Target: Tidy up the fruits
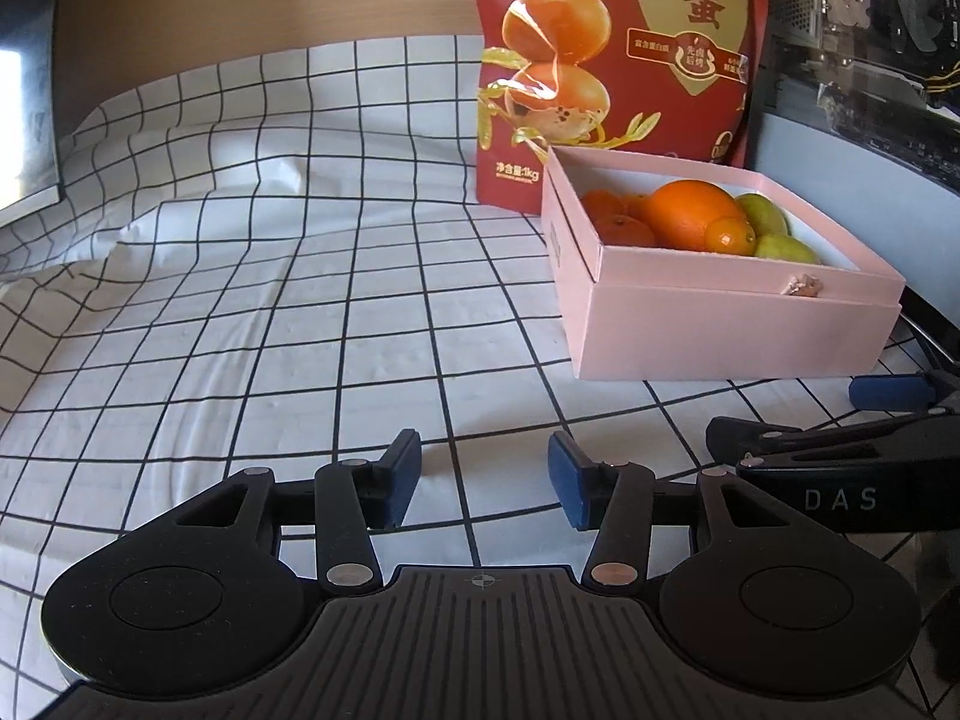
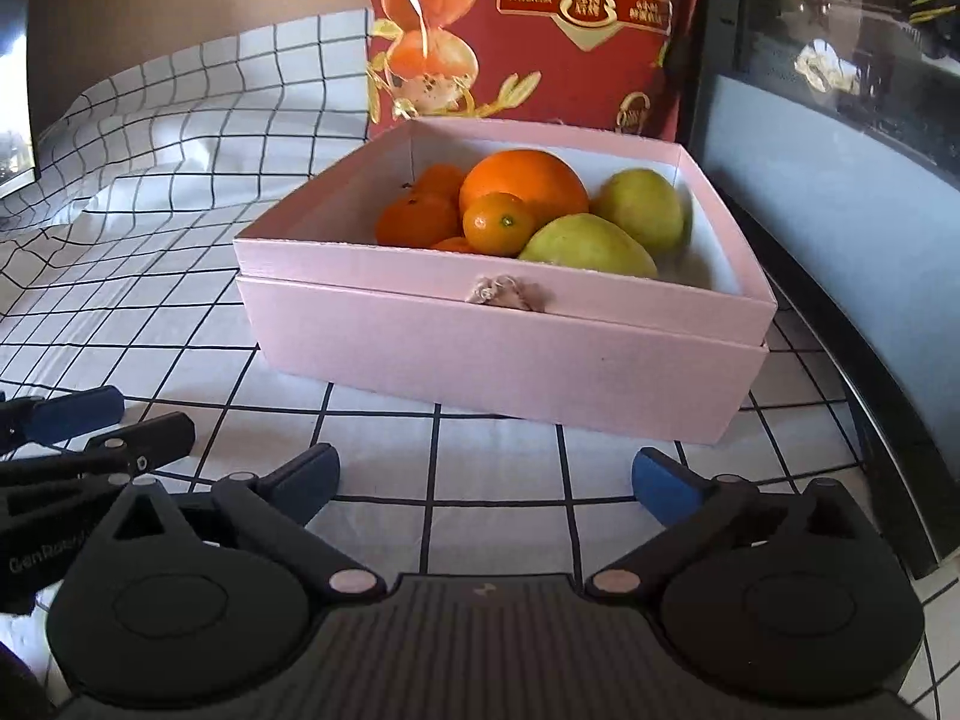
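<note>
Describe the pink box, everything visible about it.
The pink box looks like matte cardboard: an open, white-lined tray nested in a slightly wider base, with a small pale bow on the front wall. It sits flat on the checked cloth, in front of a red bag. Inside lie a large orange, mandarins and two green fruits. Neither tongs touch it.
</note>
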Demonstrator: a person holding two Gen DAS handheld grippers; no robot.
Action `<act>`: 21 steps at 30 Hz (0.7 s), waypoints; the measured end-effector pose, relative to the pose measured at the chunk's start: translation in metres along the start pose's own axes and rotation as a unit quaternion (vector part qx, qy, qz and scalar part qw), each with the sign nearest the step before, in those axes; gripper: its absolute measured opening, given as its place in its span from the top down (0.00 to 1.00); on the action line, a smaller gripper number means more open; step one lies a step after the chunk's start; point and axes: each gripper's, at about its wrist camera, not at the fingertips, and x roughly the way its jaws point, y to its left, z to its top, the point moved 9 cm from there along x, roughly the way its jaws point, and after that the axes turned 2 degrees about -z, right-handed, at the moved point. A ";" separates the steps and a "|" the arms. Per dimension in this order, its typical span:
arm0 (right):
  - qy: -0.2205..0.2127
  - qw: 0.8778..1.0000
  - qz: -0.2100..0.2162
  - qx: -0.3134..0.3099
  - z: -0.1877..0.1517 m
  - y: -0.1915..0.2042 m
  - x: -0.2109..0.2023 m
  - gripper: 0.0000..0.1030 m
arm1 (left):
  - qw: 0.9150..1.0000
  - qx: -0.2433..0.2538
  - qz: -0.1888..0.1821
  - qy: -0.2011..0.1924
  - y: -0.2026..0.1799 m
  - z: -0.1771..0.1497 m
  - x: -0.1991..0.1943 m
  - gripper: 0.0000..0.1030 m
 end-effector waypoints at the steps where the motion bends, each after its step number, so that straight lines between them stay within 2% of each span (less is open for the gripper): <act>1: -0.006 1.000 0.000 0.001 -0.001 0.000 -0.001 0.00 | 1.000 -0.001 -0.001 0.000 0.000 0.000 0.000 0.49; 21: -0.010 1.000 -0.004 0.010 -0.002 0.000 -0.004 0.00 | 1.000 -0.004 -0.002 0.000 0.000 0.000 0.000 0.49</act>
